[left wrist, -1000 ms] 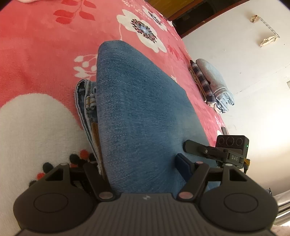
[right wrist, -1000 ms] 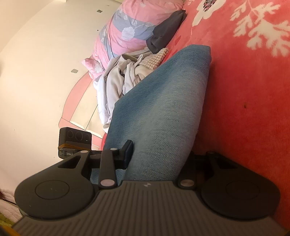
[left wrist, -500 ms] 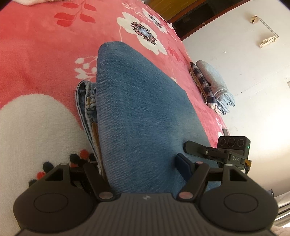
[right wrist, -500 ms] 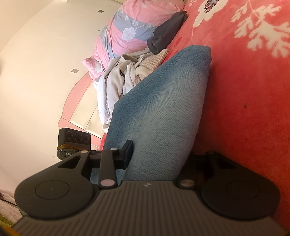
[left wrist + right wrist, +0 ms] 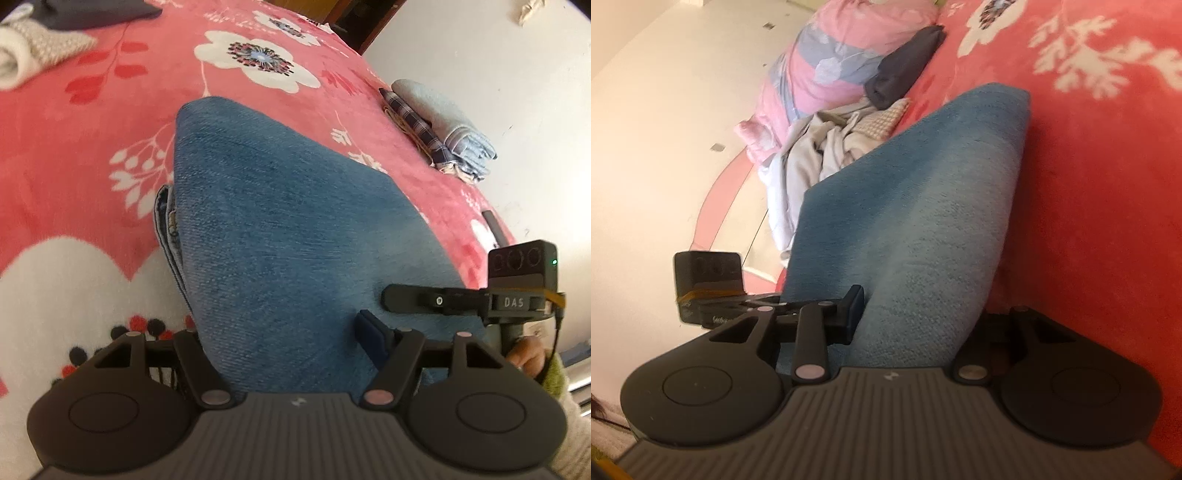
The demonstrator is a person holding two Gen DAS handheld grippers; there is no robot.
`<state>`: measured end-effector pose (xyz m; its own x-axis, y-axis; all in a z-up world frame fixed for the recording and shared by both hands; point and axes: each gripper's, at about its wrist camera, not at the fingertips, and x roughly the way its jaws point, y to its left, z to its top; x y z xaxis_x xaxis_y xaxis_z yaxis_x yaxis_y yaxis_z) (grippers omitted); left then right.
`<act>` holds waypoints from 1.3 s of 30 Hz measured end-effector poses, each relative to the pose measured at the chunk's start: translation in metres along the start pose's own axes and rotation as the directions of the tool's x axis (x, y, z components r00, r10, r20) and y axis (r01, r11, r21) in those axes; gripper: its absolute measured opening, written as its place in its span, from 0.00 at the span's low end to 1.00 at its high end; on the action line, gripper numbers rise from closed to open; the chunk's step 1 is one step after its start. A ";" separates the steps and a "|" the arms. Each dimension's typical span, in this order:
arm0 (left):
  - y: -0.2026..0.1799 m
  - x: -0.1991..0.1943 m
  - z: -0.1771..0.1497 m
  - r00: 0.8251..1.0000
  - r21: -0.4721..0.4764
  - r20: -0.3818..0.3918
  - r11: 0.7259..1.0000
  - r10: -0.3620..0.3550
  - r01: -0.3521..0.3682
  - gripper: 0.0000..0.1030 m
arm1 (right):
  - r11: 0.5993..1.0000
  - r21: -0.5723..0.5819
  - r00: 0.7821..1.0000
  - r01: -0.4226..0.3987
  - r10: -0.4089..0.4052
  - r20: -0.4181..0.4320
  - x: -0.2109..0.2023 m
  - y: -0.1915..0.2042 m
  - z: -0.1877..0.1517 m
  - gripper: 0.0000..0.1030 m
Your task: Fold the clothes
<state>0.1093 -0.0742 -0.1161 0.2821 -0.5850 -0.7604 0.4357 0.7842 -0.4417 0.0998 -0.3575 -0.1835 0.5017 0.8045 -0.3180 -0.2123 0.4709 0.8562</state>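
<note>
A folded pair of blue denim jeans (image 5: pixel 288 236) is held on a bed covered by a red fleece blanket with white flowers (image 5: pixel 85 155). The left hand-held gripper (image 5: pixel 280 343) is clamped on the near edge of the denim, its fingers pressed to either side of the thick fold; layered hems are seen at the left side of the stack. The right hand-held gripper (image 5: pixel 916 328) is likewise closed on the same jeans (image 5: pixel 916 206), and is turned sideways so that the blanket (image 5: pixel 1108 184) rises along the right of its view. In the left wrist view the right device is seen beside the denim, gripped by a hand (image 5: pixel 528 354) in a pale sleeve. A small stack of folded checked and light blue clothes (image 5: pixel 439 129) lies near the bed's far edge. A heap of unfolded pale garments (image 5: pixel 820 158) lies beside a pink and grey pillow (image 5: pixel 842 66).
</note>
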 end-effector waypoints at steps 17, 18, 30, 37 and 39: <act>-0.038 -0.015 -0.004 0.993 0.138 0.079 0.985 0.090 -0.100 0.64 | 0.991 -0.064 0.991 0.116 -0.111 0.078 -0.013 0.041 -0.004 0.32; -0.041 -0.013 -0.006 0.992 0.147 0.083 0.983 0.097 -0.108 0.64 | 0.990 -0.068 0.990 0.123 -0.118 0.079 -0.015 0.042 -0.004 0.32; -0.062 0.005 -0.022 0.977 0.198 0.097 0.958 0.192 -0.208 0.64 | 0.980 -0.054 0.981 0.189 -0.186 0.059 -0.018 0.026 -0.016 0.31; -0.066 0.005 -0.025 0.972 0.205 0.108 0.952 0.211 -0.229 0.65 | 0.980 -0.055 0.981 0.189 -0.185 0.062 -0.018 0.026 -0.019 0.31; -0.066 0.005 -0.026 0.971 0.207 0.110 0.950 0.214 -0.233 0.65 | 0.981 -0.054 0.981 0.189 -0.185 0.062 -0.018 0.026 -0.020 0.31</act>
<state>0.0599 -0.1240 -0.1029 0.4608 -0.4227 -0.7803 0.5253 0.8386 -0.1441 0.0687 -0.3525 -0.1637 0.5835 0.6791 -0.4453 -0.1591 0.6333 0.7574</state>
